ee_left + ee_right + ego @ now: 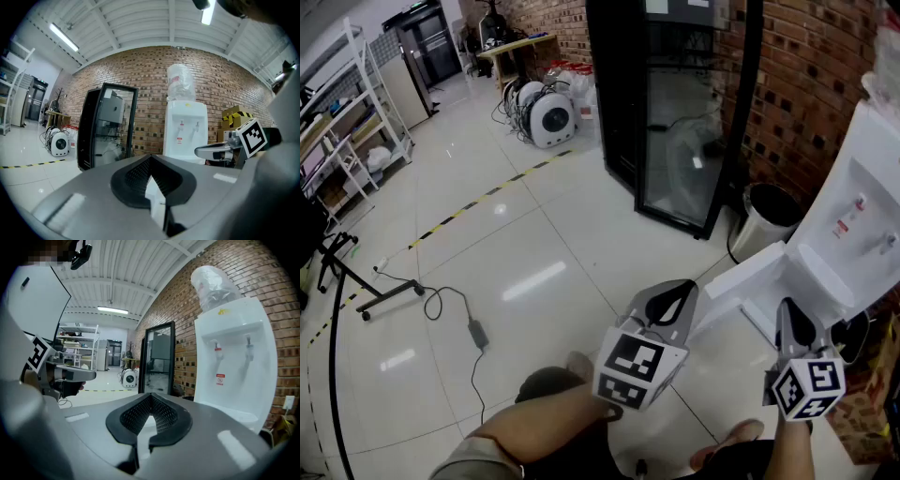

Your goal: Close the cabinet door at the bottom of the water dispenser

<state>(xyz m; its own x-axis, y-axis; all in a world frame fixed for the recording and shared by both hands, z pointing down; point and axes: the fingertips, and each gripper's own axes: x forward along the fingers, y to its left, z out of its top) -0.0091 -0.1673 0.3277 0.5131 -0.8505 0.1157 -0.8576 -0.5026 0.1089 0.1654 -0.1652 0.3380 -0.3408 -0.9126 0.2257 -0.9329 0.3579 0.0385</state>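
Observation:
The white water dispenser [862,211] stands against the brick wall at the right, a clear bottle [213,284] on top. Its bottom cabinet door [748,279] is swung out to the left over the floor. My left gripper [686,287] is shut and empty, its tip close to the door's free edge; I cannot tell whether it touches. My right gripper [787,306] is shut and empty, just in front of the door's face. In the left gripper view the closed jaws [151,157] point toward the dispenser [185,126]. The right gripper [151,394] has the dispenser [229,362] to its right.
A black glass-door fridge [675,103] stands left of the dispenser, with a steel bin [764,216] between them. A cable with a power adapter [476,333] lies on the tiled floor. White machines [548,117] and shelving [337,122] are farther off. A cardboard box [872,422] sits at the right.

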